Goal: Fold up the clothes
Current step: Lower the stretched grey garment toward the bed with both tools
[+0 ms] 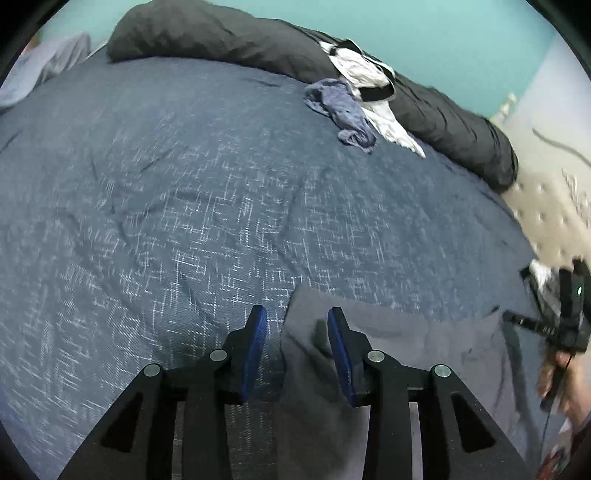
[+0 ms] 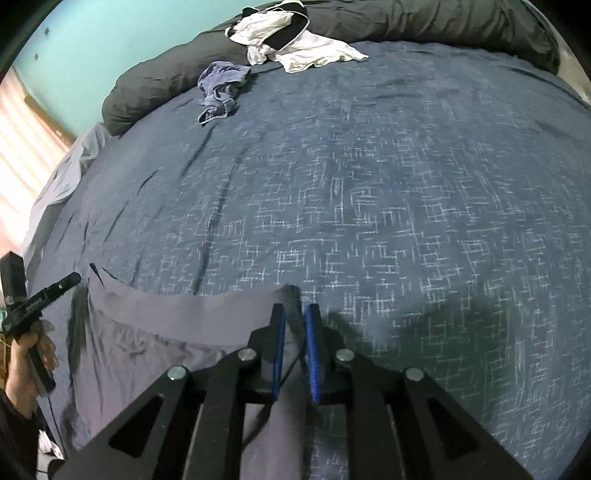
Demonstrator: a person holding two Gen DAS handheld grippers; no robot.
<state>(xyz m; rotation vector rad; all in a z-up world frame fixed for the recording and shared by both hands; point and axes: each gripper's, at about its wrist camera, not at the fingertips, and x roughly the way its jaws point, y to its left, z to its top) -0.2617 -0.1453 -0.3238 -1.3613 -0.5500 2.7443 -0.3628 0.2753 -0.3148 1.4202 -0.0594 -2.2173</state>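
Here, entries run left to right.
Left gripper: jaws apart, hovering at the grey garment's left corner; cloth edge lies between the blue pads, not pinched.
Grey garment: spread flat on the near edge of the blue patterned bedspread, between both grippers.
Right gripper: jaws narrowly apart at the garment's right corner; whether cloth is pressed, cannot tell.
Far side: crumpled blue garment beside white-and-black clothes, against dark pillows.
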